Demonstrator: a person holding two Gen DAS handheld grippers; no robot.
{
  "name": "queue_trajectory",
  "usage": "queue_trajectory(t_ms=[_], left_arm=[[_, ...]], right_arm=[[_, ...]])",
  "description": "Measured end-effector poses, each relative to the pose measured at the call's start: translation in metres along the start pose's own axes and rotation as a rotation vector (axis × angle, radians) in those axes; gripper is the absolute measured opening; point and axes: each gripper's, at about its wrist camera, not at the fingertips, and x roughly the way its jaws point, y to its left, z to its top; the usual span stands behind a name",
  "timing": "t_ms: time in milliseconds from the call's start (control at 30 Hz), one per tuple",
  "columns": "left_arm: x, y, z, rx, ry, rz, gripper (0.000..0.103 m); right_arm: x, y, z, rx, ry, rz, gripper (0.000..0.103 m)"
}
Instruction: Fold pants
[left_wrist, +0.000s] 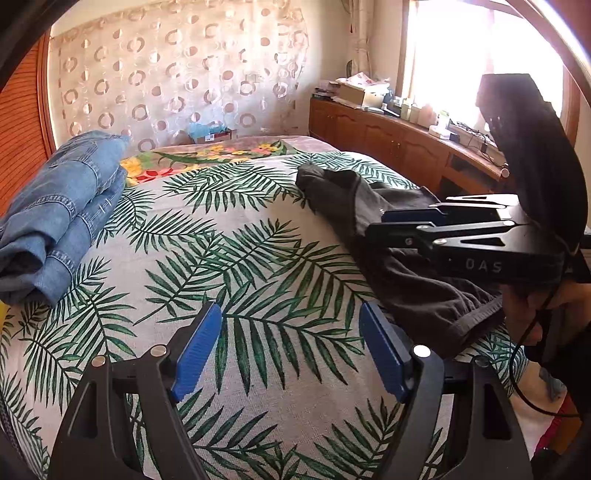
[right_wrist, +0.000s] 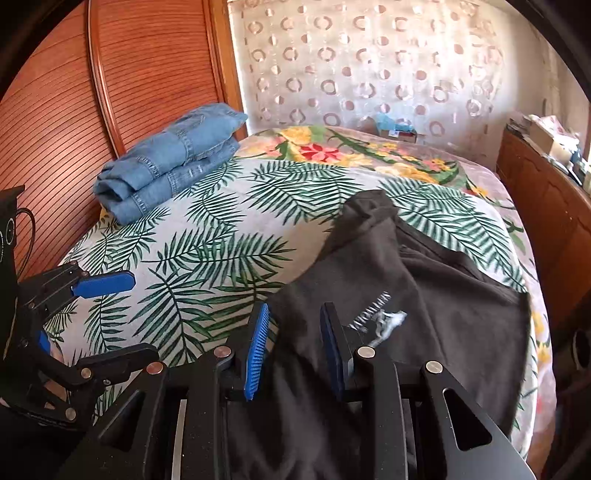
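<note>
Risk noted: dark grey pants (right_wrist: 406, 280) lie rumpled on the palm-print bedspread (left_wrist: 240, 221), both the left hand-held gripper (left_wrist: 291, 350) and right hand-held gripper (right_wrist: 295, 347) gape empty (a single-layer pinch would skew the fold).

The middle of the bed's leaf-print cover (left_wrist: 236, 236) lies bare between the folded jeans (left_wrist: 62, 210) at the headboard side and the dark grey pants (right_wrist: 406, 295) spread toward the cabinet side, so a gripper can pass there freely. The wooden headboard (right_wrist: 110, 92) closes off the side behind the jeans, and the low wooden cabinet (left_wrist: 388, 136), its top cluttered, bounds the far side past the pants.
</note>
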Motion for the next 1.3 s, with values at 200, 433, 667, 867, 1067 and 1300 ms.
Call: queue_trajectory(t_ms=[200,433,667,867,1067,1300], left_arm=[[0.0,0.0,-0.002,-0.001,0.001,-0.001,0.078],[-0.001,0.0,-0.002,-0.001,-0.001,-0.004,0.078],[-0.001,-0.003,-0.001,0.007,-0.001,-0.008,0.078],[-0.001,-0.004,-0.002,0.008,0.002,-0.01,0.078],[-0.003,0.002,-0.003,-0.005,0.003,-0.004,0.078],[-0.003,0.005,-0.004,-0.009,0.002,-0.005,0.078]], right_arm=[[0.013,0.01,0.004,-0.054,0.021,-0.025,0.03],[0.011,0.002,0.011,-0.052,-0.004,-0.058,0.0],[-0.01,-0.025,0.017,0.011,-0.049,-0.079,0.0],[-0.003,-0.003,0.012,-0.027,-0.031,-0.03,0.007],[0.017,0.018,0.008,-0.073,0.007,-0.028,0.039],[0.031,0.021,0.012,-0.107,0.059,-0.081,0.01]])
